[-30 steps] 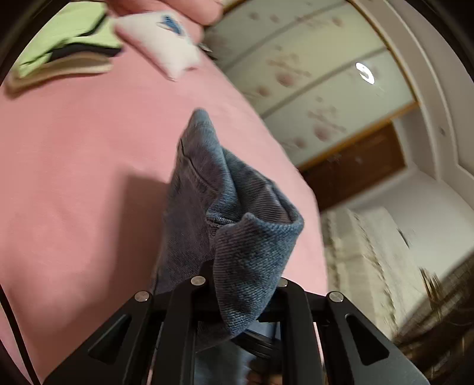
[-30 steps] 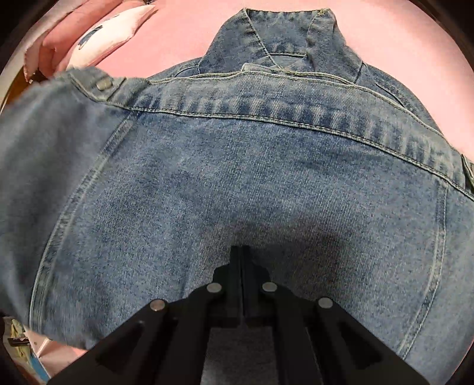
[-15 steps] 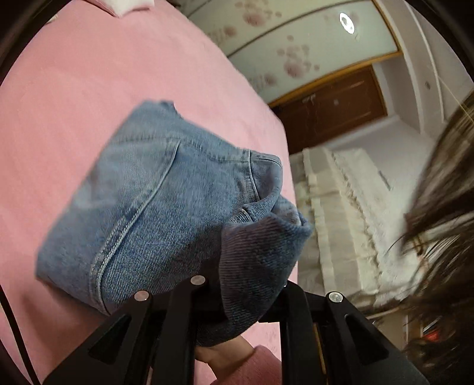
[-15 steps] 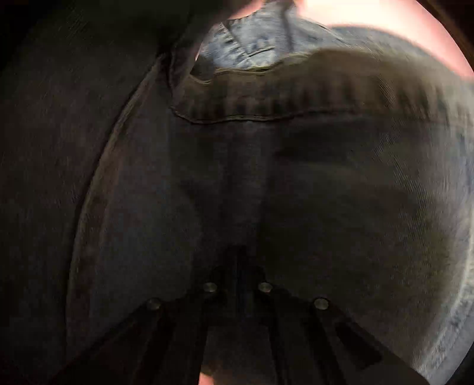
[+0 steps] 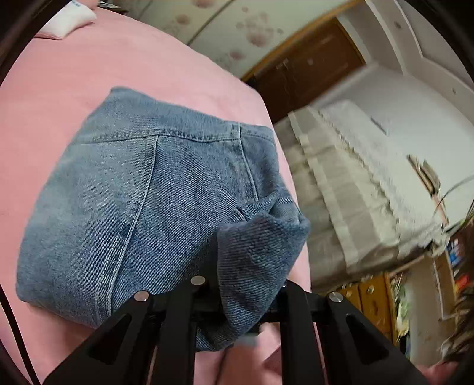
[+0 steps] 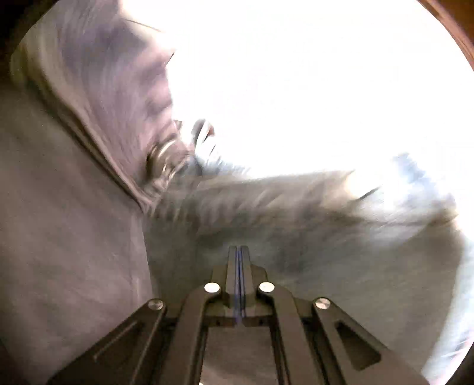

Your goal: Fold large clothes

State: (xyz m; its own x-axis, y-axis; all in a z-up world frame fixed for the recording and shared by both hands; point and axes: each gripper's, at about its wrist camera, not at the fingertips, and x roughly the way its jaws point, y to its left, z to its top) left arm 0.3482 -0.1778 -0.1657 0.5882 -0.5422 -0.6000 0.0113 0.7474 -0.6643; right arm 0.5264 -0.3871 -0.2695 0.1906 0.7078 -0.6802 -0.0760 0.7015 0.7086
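Left claw clamped on a thick bunched fold of the denim jacket, cloth wedged between the fingers at lower centre of the left wrist view. Right claw pressed fully together at lower centre of its own view, only a thin blue line between the pads; blurred grey-blue denim all around the tip, but whether any cloth sits pinched there cannot be told. Upper right of that view washed out to white.

Jacket lying doubled on the pink bed, filling the centre and left of the left wrist view, seams running from lower left up to a cross seam near the top edge. White pillow at upper left corner, well apart from the denim.

Judged as mid-fold, a section being carried across. Best done by keeping both grips at matched height and pace, holding the cloth taut enough to avoid sagging, laying the carried edge square to the edge beneath, lowering before letting go, then smoothing the crease. Risk: heavy denim slipping from a bunched grip, or the layer beneath dragging along.

No brand, label or legible writing anywhere.
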